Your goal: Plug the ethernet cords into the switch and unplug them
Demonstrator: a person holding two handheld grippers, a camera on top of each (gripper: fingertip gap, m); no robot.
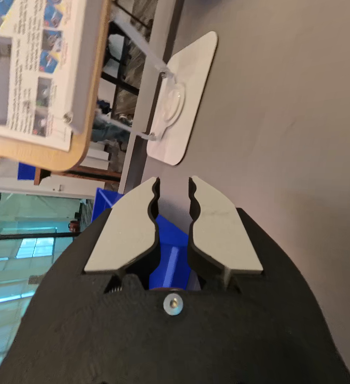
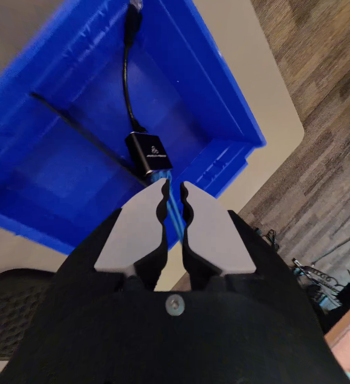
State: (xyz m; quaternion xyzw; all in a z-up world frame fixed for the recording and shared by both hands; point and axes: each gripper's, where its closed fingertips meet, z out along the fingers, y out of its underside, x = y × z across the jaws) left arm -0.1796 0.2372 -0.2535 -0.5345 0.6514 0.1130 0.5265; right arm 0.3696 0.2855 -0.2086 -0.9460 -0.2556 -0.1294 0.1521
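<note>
the black switch (image 2: 148, 154) is lying inside the blue bin (image 2: 66, 104), a light-blue ethernet cord (image 2: 175, 209) plugged into its near end. the right gripper (image 2: 173, 184) is straddling that cord just behind the switch; whether its narrowly parted fingers are pinching it is unclear. pulling could drag the unheld switch along. the left gripper (image 1: 174, 179) is spread on nothing, beside the bin. blur is hiding the ports.
</note>
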